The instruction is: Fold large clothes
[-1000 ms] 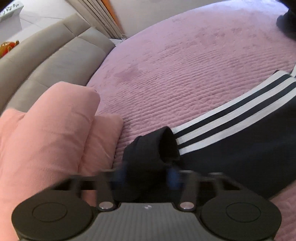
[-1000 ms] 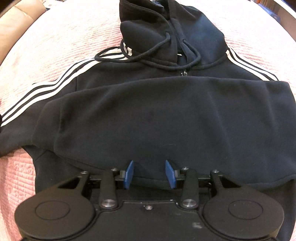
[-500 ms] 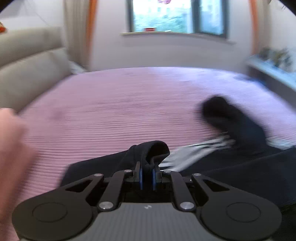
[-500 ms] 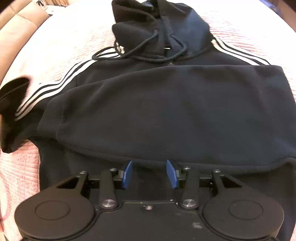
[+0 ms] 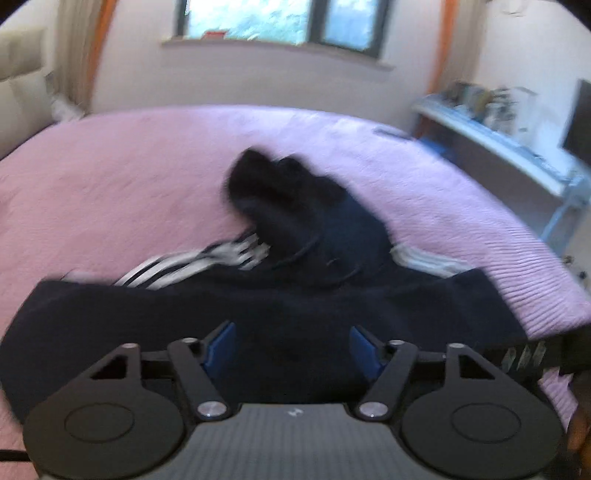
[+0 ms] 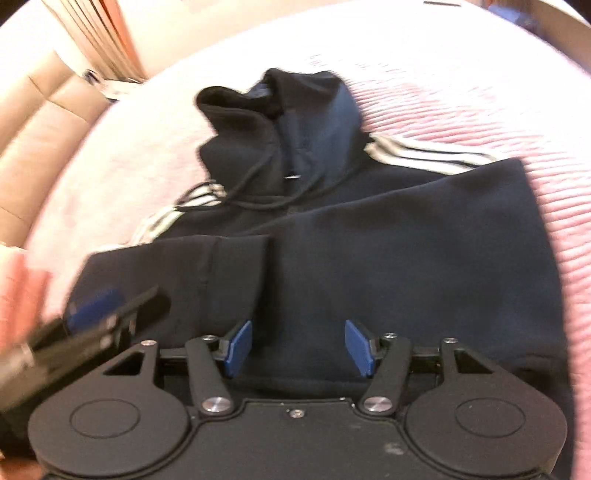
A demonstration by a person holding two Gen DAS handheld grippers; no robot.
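Note:
A black hoodie (image 6: 388, 258) with white sleeve stripes lies flat on the pink bedspread (image 6: 480, 96), hood away from me. Its left sleeve (image 6: 207, 280) is folded across the body, cuff near the middle. The hoodie also shows in the left wrist view (image 5: 295, 306). My left gripper (image 5: 293, 349) is open and empty just above the folded sleeve; it also shows at the lower left of the right wrist view (image 6: 99, 314). My right gripper (image 6: 297, 349) is open and empty over the hoodie's lower hem.
A beige headboard (image 6: 33, 129) runs along the left. Pink pillows (image 6: 18, 291) lie at the left edge. A window (image 5: 280, 18) and a cluttered shelf (image 5: 498, 122) stand beyond the bed.
My left gripper carried the sleeve cuff rightward over the hoodie's body, then opened and let it go. My right gripper stayed open and shifted slightly.

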